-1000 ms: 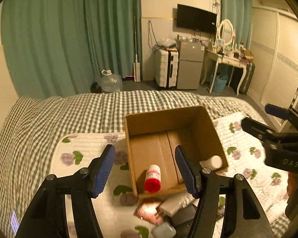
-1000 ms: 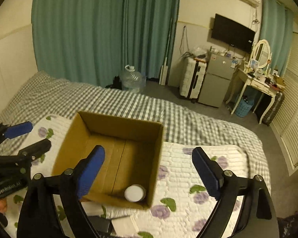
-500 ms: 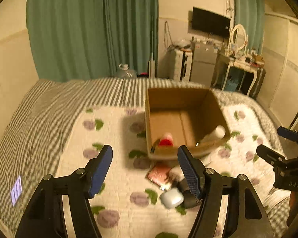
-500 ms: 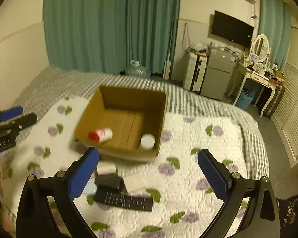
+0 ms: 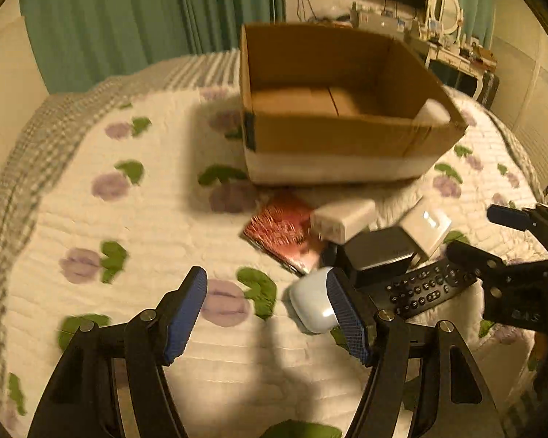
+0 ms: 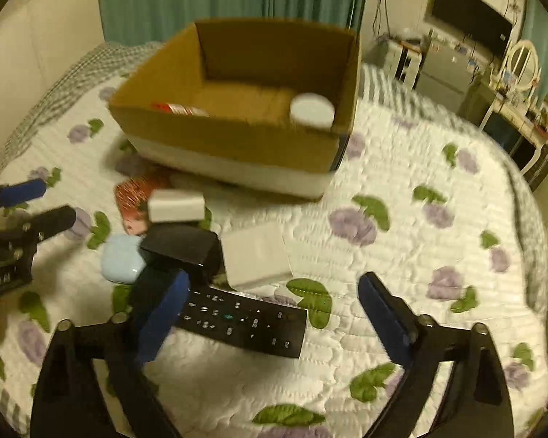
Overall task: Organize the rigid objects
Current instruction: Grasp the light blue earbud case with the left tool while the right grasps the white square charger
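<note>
Earbud case (image 5: pixel 312 304): pale blue, smooth, light, likely slippery; near side of cardboard box (image 5: pixel 332 135), on bed quilt. Left tool (image 5: pixel 266 314) spread, empty. Right tool (image 6: pixel 274 314) spread. Grip across flat sides.

You get dim warm yellow room light, motion blur smearing both views, heavy fisheye bending at dark edges, soft shadows below.

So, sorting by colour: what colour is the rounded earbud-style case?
Pale blue rounded plastic case, clearest in the right wrist view.
</note>
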`<action>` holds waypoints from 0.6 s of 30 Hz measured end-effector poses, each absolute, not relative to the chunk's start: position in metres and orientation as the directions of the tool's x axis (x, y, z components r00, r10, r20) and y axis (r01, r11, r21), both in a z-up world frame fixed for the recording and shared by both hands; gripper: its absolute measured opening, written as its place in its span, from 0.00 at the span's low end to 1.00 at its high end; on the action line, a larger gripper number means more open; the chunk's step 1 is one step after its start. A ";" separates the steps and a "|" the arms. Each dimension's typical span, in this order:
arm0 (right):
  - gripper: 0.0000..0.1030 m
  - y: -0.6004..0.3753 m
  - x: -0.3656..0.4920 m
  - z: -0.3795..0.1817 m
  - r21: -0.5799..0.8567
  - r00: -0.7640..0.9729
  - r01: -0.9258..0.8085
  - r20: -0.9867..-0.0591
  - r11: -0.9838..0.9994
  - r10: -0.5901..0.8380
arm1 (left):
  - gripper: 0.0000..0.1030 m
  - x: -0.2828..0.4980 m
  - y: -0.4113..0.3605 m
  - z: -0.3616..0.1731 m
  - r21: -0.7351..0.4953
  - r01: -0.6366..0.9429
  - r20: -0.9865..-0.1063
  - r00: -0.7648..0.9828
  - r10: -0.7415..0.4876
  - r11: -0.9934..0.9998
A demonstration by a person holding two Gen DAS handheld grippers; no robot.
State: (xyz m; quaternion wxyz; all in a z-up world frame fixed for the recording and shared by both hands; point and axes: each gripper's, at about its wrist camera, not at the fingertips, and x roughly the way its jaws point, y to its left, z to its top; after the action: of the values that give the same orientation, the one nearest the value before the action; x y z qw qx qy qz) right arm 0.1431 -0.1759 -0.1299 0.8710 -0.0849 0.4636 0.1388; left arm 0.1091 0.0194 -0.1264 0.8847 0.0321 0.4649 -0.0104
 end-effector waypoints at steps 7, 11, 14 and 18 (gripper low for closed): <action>0.71 -0.167 0.175 -0.162 0.011 0.474 -0.359 -0.860 0.933 0.192 | 0.69 0.116 0.011 -0.151 0.052 0.064 -0.857 0.516 0.012 0.997; 0.68 -0.163 0.187 -0.173 -0.002 0.462 -0.361 -0.869 0.933 0.177 | 0.69 0.116 0.006 -0.159 0.061 0.084 -0.869 0.495 0.011 0.995; 0.65 -0.163 0.191 -0.177 -0.005 0.459 -0.360 -0.872 0.933 0.173 | 0.69 0.114 0.001 -0.163 0.053 0.108 -0.874 0.487 -0.006 0.993; 0.51 -0.158 0.181 -0.176 -0.035 0.483 -0.375 -0.860 0.926 0.163 | 0.69 0.112 -0.005 -0.167 0.046 0.139 -0.889 0.458 -0.023 0.989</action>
State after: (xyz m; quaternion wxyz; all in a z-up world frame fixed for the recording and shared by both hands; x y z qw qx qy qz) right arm 0.1811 -0.1584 -0.1759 0.8542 -0.1097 0.4832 0.1575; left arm 0.1123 -0.0051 -0.1671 0.8520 0.0557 0.5184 -0.0476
